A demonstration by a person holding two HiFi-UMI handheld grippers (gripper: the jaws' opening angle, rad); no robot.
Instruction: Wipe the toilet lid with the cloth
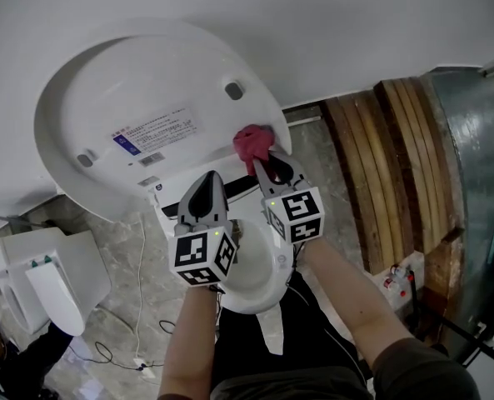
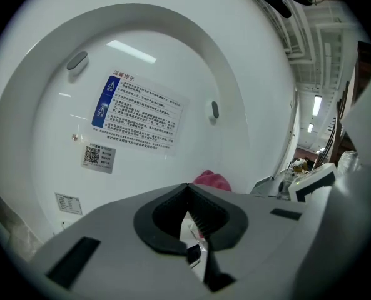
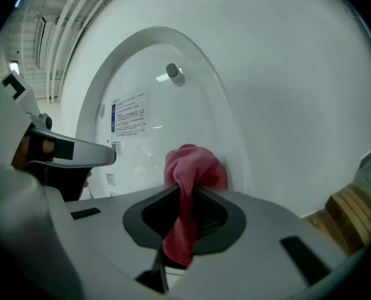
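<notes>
One right gripper (image 1: 265,167) pinches a soft pink cloth (image 1: 253,140) against the round white toilet lid (image 1: 147,82) to wipe it; the left gripper (image 1: 207,182) is clenched, empty.

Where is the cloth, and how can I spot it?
Find the big white lid standing up against the wall. At its right edge, the right hand-held gripper pinches the cloth. It is the only pink, scrunched thing among white and grey ones.
</notes>
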